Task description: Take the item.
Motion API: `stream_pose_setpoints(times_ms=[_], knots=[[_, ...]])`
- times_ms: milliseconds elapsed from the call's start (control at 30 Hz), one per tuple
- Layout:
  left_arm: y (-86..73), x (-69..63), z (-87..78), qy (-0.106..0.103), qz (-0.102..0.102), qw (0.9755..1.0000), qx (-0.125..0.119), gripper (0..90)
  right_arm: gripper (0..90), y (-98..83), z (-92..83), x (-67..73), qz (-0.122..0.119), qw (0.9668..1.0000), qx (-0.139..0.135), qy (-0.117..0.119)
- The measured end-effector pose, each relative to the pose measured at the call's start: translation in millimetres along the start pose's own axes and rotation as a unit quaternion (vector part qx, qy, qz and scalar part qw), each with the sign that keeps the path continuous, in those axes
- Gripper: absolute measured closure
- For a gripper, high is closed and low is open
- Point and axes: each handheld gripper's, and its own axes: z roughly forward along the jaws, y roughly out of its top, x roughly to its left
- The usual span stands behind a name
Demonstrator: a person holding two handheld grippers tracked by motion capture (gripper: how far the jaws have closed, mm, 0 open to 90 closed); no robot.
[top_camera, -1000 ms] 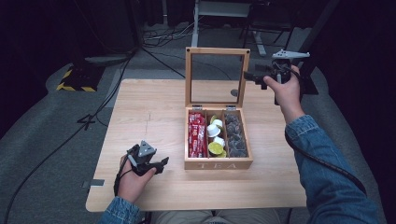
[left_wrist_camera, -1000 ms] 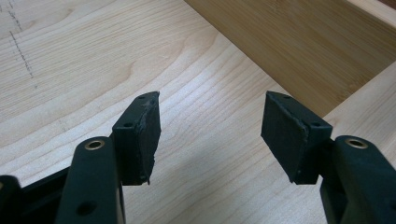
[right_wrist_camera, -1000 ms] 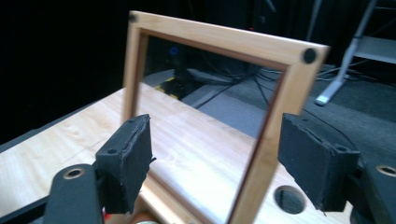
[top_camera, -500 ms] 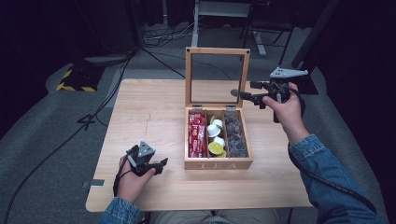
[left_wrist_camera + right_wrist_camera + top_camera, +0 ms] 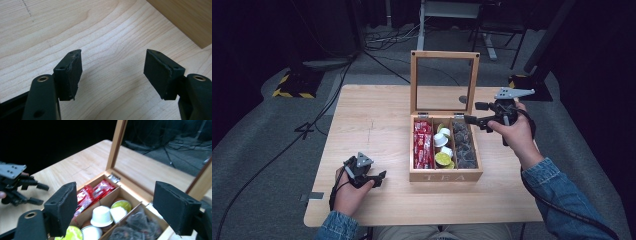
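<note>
I see a pale wooden tea box [image 5: 445,176] w/ red packets [image 5: 423,145], white and lime-green capsules [image 5: 442,150], dark grey sachets [image 5: 463,147]. Table [image 5: 377,125]: light wood grain. Both grippers [image 5: 371,177] [image 5: 476,113] black; sleeves [image 5: 562,195] blue denim.

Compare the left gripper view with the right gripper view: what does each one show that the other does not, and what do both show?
Left gripper view: the open left hand-held gripper low over bare table, beside a plain outer corner of the tea box.

Right gripper view: the open right hand-held gripper above the box interior, with red sachets, white and green capsules, dark tea bags, and the raised glass lid.

Both: empty jaws, wooden table, tea box.
</note>
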Motion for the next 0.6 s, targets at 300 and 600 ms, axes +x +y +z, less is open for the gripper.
stream_pose_setpoints(times_ms=[300,600], knots=[[-6.5,3.0,1.7,0.008,0.005,0.9999,0.006,28.4,27.6,-9.2,17.1,17.4,-0.031,0.9989,0.029,0.020],[-10.9,5.5,2.8,0.014,0.009,0.9999,-0.005,23.0,39.2,-16.3,35.1,29.7,-0.040,0.9956,0.074,0.040]])
